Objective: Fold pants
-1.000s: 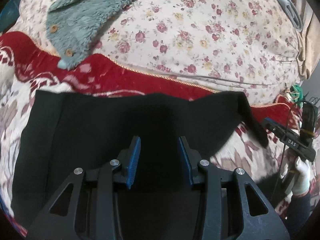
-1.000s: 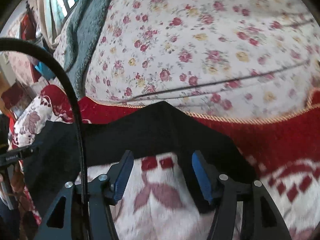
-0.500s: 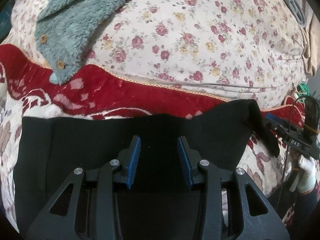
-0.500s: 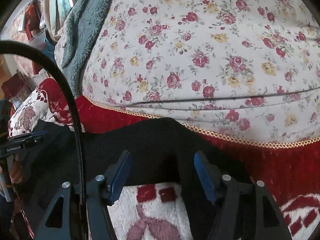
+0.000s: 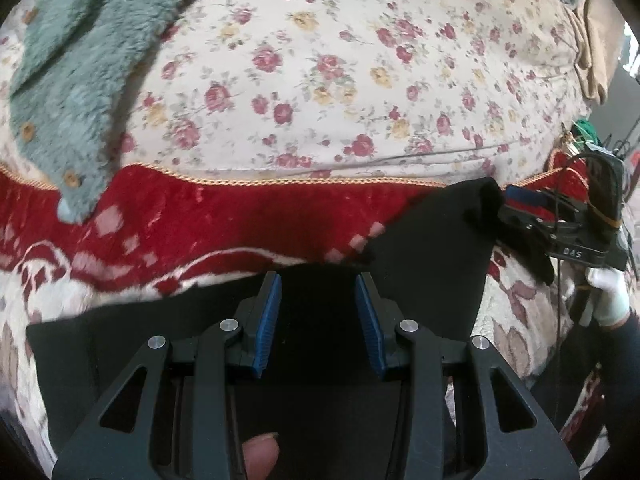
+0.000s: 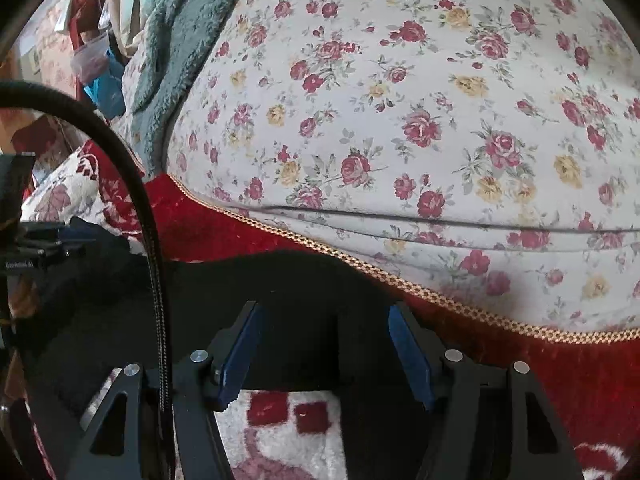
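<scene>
Black pants [image 5: 432, 264] were held in the air beside the floral quilt [image 5: 360, 80], both grippers' fingers [image 5: 270, 316] spread; edges were best aligned before folding.

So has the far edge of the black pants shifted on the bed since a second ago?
Yes. In the left wrist view the black pants edge has drawn back toward the camera, away from the gold cord trim, exposing more red blanket.

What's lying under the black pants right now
The black pants lie on a red and cream patterned blanket, which shows along their far edge and at both sides. What is beneath their middle is covered by the dark cloth and cannot be seen.
</scene>
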{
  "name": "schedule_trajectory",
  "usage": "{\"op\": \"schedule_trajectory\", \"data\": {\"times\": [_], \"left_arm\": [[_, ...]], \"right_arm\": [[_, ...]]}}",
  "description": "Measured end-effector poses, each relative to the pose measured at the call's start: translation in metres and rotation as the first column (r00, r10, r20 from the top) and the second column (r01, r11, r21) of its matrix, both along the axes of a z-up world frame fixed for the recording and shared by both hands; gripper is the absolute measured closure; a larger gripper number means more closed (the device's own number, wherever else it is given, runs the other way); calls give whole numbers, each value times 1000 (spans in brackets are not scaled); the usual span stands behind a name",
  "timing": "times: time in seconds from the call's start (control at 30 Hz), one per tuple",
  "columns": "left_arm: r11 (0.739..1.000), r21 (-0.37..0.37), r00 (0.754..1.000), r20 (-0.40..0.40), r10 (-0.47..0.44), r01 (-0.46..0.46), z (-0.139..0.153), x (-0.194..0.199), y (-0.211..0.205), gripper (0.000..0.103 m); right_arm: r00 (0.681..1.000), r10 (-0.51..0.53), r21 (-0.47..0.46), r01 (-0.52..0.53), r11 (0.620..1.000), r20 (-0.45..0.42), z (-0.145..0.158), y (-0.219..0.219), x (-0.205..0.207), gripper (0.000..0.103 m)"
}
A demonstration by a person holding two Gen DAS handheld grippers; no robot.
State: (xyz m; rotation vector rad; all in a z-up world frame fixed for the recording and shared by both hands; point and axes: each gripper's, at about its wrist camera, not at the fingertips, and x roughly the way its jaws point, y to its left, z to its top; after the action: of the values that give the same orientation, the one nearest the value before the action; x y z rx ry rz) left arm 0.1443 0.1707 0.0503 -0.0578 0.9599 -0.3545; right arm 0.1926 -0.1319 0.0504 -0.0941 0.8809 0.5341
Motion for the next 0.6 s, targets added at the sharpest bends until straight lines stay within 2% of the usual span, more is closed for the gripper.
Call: {"op": "schedule_trajectory", "data": {"times": [0.33, 0.6], "left_arm": [[995, -68, 996, -33, -80, 77, -4, 17, -8, 65], [965, -87, 967, -44, -253, 248, -3, 16, -17, 65]], "right_arm": [[999, 15, -26, -16, 1000, -32, -15, 9, 12, 39], [998, 43, -14, -43, 999, -42, -18, 11, 16, 39]]}}
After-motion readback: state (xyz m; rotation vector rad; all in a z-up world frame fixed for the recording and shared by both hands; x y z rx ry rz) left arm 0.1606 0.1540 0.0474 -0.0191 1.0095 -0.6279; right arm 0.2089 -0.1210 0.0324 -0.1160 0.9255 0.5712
